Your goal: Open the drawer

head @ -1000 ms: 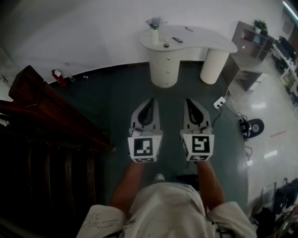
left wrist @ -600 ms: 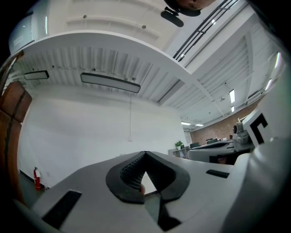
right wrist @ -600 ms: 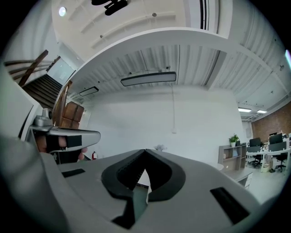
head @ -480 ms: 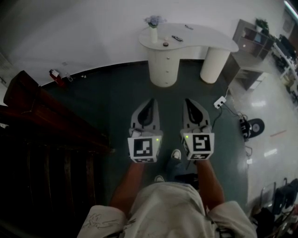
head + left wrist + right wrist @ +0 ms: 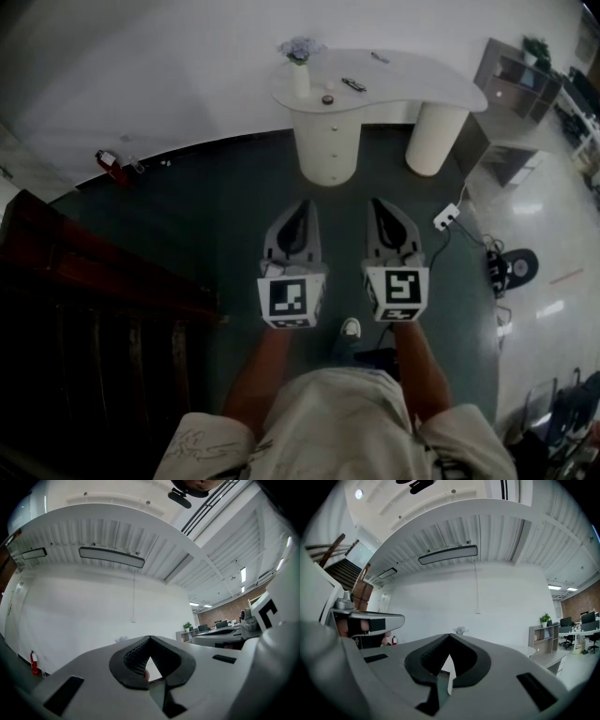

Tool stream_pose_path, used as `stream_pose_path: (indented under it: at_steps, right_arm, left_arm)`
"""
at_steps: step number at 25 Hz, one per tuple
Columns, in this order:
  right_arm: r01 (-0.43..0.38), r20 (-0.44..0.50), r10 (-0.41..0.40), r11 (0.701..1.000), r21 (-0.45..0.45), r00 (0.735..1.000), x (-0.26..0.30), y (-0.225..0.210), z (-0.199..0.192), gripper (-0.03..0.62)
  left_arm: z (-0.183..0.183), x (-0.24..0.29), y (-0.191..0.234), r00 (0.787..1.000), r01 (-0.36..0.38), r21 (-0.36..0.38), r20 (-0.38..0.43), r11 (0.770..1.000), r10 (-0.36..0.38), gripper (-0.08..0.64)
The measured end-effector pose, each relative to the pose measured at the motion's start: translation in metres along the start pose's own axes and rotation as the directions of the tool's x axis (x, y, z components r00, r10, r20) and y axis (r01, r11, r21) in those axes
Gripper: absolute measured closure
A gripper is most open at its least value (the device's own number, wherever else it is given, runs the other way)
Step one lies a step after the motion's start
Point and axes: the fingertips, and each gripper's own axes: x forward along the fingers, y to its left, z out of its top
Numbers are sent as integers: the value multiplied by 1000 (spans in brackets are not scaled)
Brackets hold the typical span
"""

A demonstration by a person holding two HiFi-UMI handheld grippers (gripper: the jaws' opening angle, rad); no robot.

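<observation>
The left gripper [image 5: 302, 211] and right gripper [image 5: 382, 208] are held with jaws closed on nothing, well apart from the drawers [image 5: 327, 141] under the desk's [image 5: 422, 86] left end. Handles are seemingly small, so 1 gripper should be opened and squared beforehand.

Left claw [image 5: 149, 638]: jaws closed, tips together, aimed at a plain white wall [image 5: 93, 611]. Long ceiling light [image 5: 111, 557] at 11 o'clock. Red fire extinguisher [image 5: 33, 663] low against the wall, 8 o'clock. Potted plant [image 5: 188, 626] toward 3 o'clock, office desks [image 5: 220, 629] just beyond it.
</observation>
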Motion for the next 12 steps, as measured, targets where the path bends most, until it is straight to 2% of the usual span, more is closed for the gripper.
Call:
stream_pose_path:
  at_steps: [4, 9, 12]
  right_arm:
    - [-7, -1, 7, 1000, 13, 1000, 34, -33, -5, 588]
    - [-15, -25, 14, 999, -43, 1000, 72, -60, -14, 588]
    - [-45, -28, 44, 998, -44, 999, 95, -71, -20, 588]
  left_arm:
    - [-8, 47, -8, 1000, -3, 11, -14, 1000, 3, 558]
    - [-14, 97, -19, 1000, -8, 26, -20, 1000, 8, 558]
    - [-19, 123, -20, 999, -21, 39, -27, 999, 22, 558]
